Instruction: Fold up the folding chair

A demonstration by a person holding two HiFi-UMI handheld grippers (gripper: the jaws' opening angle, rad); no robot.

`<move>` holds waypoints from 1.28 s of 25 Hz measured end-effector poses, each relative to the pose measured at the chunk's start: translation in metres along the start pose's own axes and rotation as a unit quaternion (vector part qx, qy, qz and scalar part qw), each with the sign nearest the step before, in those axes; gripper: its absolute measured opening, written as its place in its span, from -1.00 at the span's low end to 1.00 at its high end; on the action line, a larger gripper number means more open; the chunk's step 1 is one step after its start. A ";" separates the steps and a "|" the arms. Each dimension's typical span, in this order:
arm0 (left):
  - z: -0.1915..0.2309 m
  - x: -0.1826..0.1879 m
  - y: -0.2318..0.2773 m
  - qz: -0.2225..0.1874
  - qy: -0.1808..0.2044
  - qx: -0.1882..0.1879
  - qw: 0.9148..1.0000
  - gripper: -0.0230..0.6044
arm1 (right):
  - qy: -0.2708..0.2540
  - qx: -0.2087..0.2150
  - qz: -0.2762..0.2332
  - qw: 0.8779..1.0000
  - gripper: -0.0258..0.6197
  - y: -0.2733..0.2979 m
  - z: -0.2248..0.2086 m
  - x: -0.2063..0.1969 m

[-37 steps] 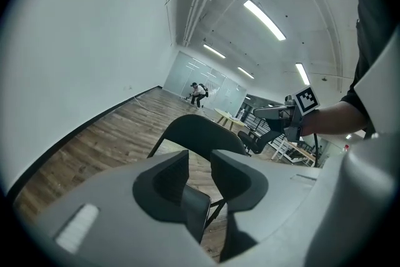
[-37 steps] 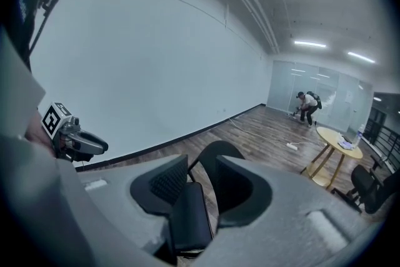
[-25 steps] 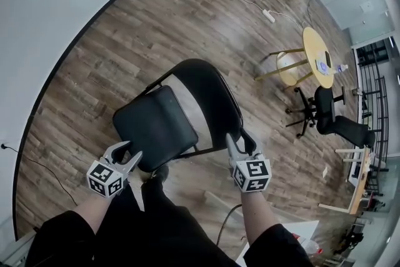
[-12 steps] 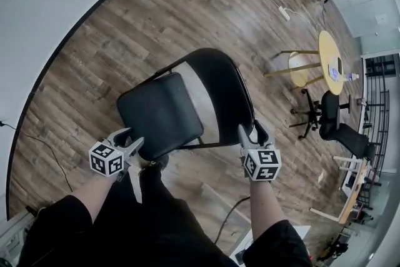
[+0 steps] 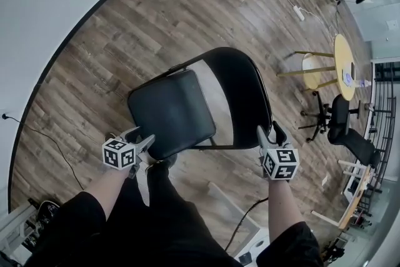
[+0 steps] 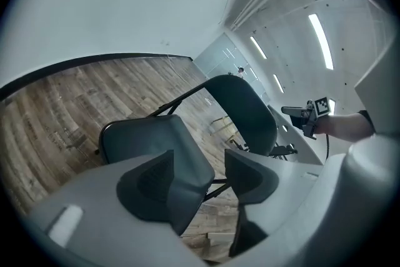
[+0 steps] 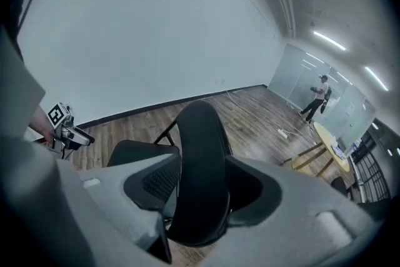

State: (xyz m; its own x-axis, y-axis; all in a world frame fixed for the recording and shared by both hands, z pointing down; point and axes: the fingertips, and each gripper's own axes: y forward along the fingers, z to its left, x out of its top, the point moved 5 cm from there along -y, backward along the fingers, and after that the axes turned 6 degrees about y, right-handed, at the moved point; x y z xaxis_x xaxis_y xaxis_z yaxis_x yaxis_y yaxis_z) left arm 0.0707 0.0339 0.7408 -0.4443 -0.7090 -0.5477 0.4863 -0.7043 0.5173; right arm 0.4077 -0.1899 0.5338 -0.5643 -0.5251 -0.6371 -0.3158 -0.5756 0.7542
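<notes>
Since just opened wider, unclamped, left gripper [image 5: 141, 137] round seat [image 5: 170, 110] at 8 o'clock, right gripper [image 5: 270, 132] round backrest [image 5: 247, 95] at 4, could slip off mid-fold.

Bare floor [image 5: 144, 22] lies open beyond and left of the chair [image 5: 172, 112]; the person's legs [image 5: 156, 209] crowd its near side, a cable [image 5: 245, 224] beside them.

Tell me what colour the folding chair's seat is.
The seat is black, clearest in the head view.

folding chair [image 5: 172, 112] on wood-plank floor [image 5: 156, 15]
</notes>
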 end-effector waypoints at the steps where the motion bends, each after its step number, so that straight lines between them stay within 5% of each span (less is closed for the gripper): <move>1: 0.005 -0.002 0.001 0.001 -0.006 0.003 1.000 -0.08 | -0.003 0.000 0.005 1.000 -0.23 0.003 -0.001 0.000; 9: 0.039 -0.029 0.010 0.000 -0.058 0.036 0.998 -0.04 | -0.009 0.000 0.015 1.000 -0.19 0.018 -0.006 0.009; 32: 0.113 -0.110 0.044 0.026 -0.113 0.063 0.991 0.02 | -0.067 -0.016 0.045 0.997 -0.14 0.064 -0.037 0.018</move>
State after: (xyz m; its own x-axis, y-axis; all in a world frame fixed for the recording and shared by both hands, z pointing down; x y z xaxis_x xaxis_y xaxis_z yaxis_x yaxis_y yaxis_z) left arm 0.0557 0.0767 0.8983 -0.5858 -0.7244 -0.3634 0.4210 -0.6552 0.6273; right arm 0.4053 -0.2591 0.5645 -0.6862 -0.4884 -0.5391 -0.2363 -0.5512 0.8002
